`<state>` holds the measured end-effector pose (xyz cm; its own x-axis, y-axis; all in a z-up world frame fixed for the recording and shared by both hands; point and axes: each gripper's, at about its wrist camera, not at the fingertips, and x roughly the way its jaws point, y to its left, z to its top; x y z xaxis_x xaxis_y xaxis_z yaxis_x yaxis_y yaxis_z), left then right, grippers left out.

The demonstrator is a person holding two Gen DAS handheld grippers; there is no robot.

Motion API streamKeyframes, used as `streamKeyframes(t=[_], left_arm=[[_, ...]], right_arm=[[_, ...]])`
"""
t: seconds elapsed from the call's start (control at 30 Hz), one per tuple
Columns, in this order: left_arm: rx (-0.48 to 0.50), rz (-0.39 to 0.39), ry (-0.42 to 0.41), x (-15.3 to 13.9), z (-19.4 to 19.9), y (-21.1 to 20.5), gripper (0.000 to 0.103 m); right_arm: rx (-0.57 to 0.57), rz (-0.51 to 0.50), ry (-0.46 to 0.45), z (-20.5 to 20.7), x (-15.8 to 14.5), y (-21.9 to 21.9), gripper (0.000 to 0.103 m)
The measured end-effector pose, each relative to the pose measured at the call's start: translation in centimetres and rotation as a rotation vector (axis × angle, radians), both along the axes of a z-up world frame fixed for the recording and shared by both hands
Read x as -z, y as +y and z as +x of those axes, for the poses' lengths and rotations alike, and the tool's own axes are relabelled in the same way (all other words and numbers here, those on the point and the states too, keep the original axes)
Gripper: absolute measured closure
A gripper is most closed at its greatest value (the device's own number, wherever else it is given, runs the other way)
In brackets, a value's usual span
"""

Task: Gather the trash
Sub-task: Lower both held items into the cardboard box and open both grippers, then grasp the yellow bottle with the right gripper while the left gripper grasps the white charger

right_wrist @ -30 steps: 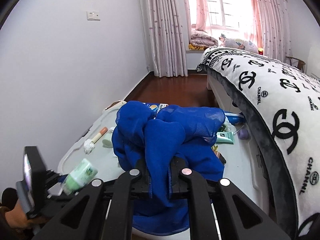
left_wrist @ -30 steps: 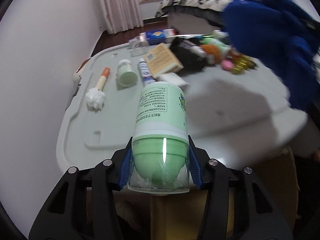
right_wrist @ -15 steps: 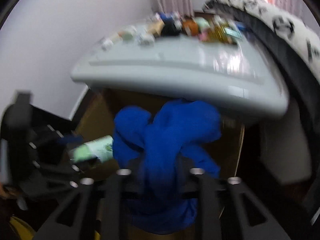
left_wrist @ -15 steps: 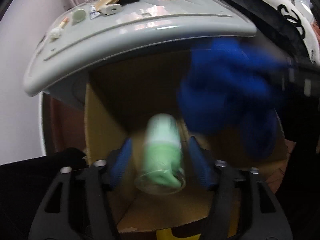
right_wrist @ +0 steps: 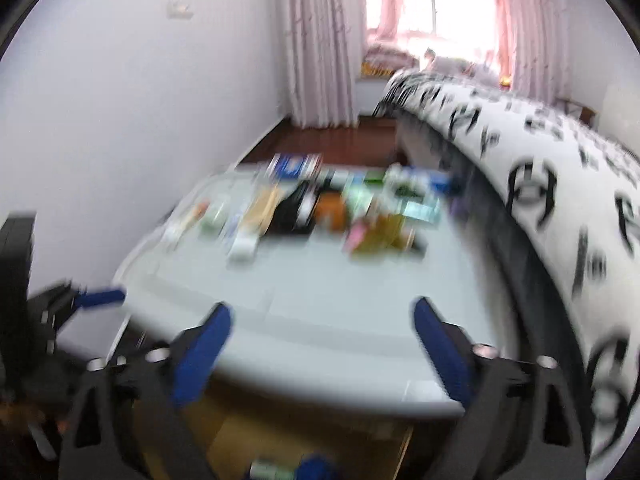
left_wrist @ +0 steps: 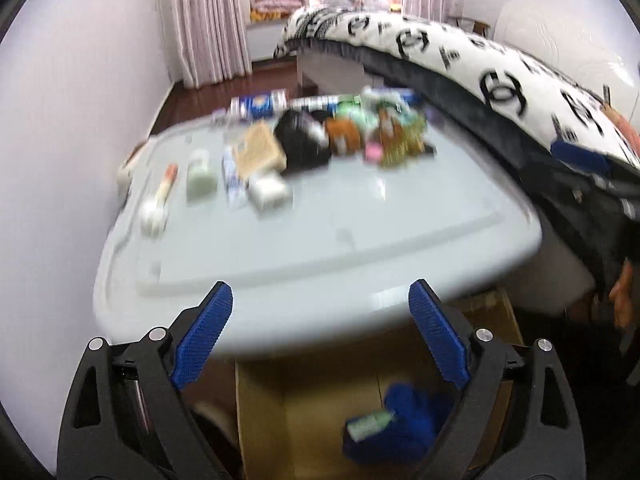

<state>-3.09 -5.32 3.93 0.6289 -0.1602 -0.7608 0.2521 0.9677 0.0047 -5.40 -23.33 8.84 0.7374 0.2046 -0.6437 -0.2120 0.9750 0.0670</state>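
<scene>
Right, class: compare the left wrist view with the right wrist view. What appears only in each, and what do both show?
Only the left wrist view shows the blue cloth and the green bottle plainly, lying in the cardboard box. Only the right wrist view shows the left gripper from outside, at its left edge, and the right gripper, open. Both show the pale table, its blurred clutter, the patterned bedspread and the curtains; the left gripper is open and empty.
</scene>
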Motion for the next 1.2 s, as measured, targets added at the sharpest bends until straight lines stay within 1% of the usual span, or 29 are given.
streamKeyframes(t=[0.07,0.1,0.13,0.17,0.2,0.23,0.27,0.33,0.4,0.5,0.57,0.6,0.63,0.67,0.73,0.77,0.8,0.87,0.93,1.03,1.07,1.2], left_arm=[[-0.025,-0.040,-0.011,0.2,2.8,-0.6,0.015],[-0.032,-0.058,-0.010,0.5,3.6,-0.7,0.015],[-0.045,-0.077,-0.007,1.0,4.5,-0.7,0.015],[-0.059,-0.088,0.003,1.7,4.9,-0.6,0.015],[-0.072,-0.095,0.022,2.5,5.1,-0.3,0.015],[-0.083,-0.096,0.050,3.0,5.2,0.1,0.015],[-0.096,-0.103,0.090,3.7,5.6,0.2,0.015],[-0.095,-0.146,0.131,4.2,5.9,0.5,0.015],[-0.091,-0.142,0.128,4.3,5.7,0.7,0.015],[-0.089,-0.097,0.116,4.7,5.6,0.7,0.015],[-0.098,-0.101,0.142,5.4,5.9,1.0,0.015],[-0.101,-0.111,0.161,5.7,6.0,1.1,0.015],[-0.106,-0.125,0.189,6.2,6.3,1.3,0.015],[-0.113,-0.135,0.211,6.7,6.4,1.4,0.015],[-0.130,-0.153,0.235,7.1,6.6,1.8,0.015],[-0.139,-0.158,0.233,7.2,6.6,2.1,0.015],[-0.157,-0.160,0.213,7.1,6.7,2.5,0.015],[-0.193,-0.143,0.174,6.9,7.1,3.3,0.015],[-0.244,-0.127,0.161,6.7,8.2,4.1,0.015],[-0.279,-0.171,0.133,6.1,10.3,4.4,0.015],[-0.288,-0.171,0.124,6.0,11.2,4.1,0.015],[-0.294,-0.109,0.118,7.2,14.7,1.9,0.015]], right_arm=[[0.043,0.030,-0.011,4.2,0.3,-1.0,0.010],[0.067,0.042,0.004,6.6,1.0,-1.4,0.014],[0.080,0.039,0.013,8.0,1.7,-1.4,0.019],[0.087,0.026,0.034,10.0,2.8,-1.5,0.021],[0.089,-0.001,0.058,11.8,4.1,-1.3,0.028],[0.090,-0.041,0.078,13.2,5.4,-1.2,0.030],[0.087,-0.066,0.089,13.9,6.3,-1.1,0.030],[0.074,-0.100,0.097,15.3,8.1,-1.0,0.030],[0.081,-0.091,0.096,16.8,9.3,-1.4,0.030],[0.092,-0.084,0.116,18.6,10.4,-1.5,0.041],[0.082,-0.115,0.121,19.5,11.0,-1.1,0.064],[0.082,-0.144,0.120,19.8,11.2,-0.8,0.077],[0.072,-0.155,0.127,20.1,11.5,-0.6,0.080],[0.074,-0.154,0.113,20.1,11.5,-0.5,0.082],[0.080,-0.150,0.109,19.9,11.1,-0.3,0.089],[0.076,-0.146,0.107,19.7,10.7,-0.2,0.091],[0.066,-0.149,0.100,19.3,10.1,0.1,0.093],[0.035,-0.139,0.091,18.5,9.0,0.4,0.093],[0.011,-0.129,0.067,17.4,7.9,0.8,0.093],[-0.029,-0.119,0.047,16.2,6.7,1.3,0.093],[-0.037,-0.110,0.047,15.9,6.4,1.2,0.093],[-0.041,-0.095,0.028,15.2,5.4,0.8,0.093]])
